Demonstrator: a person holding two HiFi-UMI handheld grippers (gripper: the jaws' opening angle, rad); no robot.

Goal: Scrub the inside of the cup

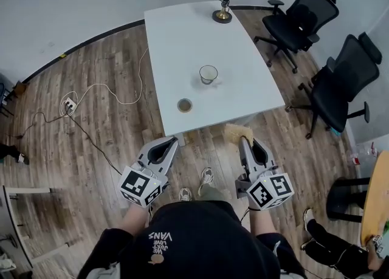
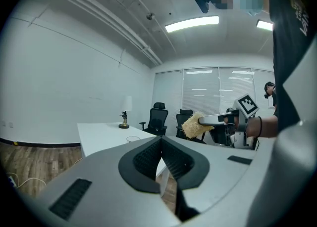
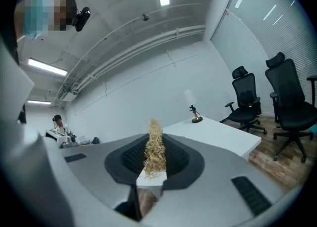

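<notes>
A clear cup (image 1: 208, 74) stands upright near the middle of the white table (image 1: 182, 41); its rim (image 2: 132, 139) shows faintly in the left gripper view. My right gripper (image 1: 242, 140) is shut on a yellow fibrous scrubber (image 1: 236, 132), which sticks up between the jaws (image 3: 155, 148) and is also seen from the side (image 2: 193, 125). My left gripper (image 1: 173, 141) is shut and empty, its jaws meeting edge to edge. Both grippers hover over the floor just short of the table's near edge, well apart from the cup.
A small round lid or dish (image 1: 185, 105) lies on the table nearer me than the cup. A brass figurine (image 1: 222, 14) stands at the far end. Two black office chairs (image 1: 331, 86) are to the right. A cable and power strip (image 1: 70, 105) lie on the wooden floor at left.
</notes>
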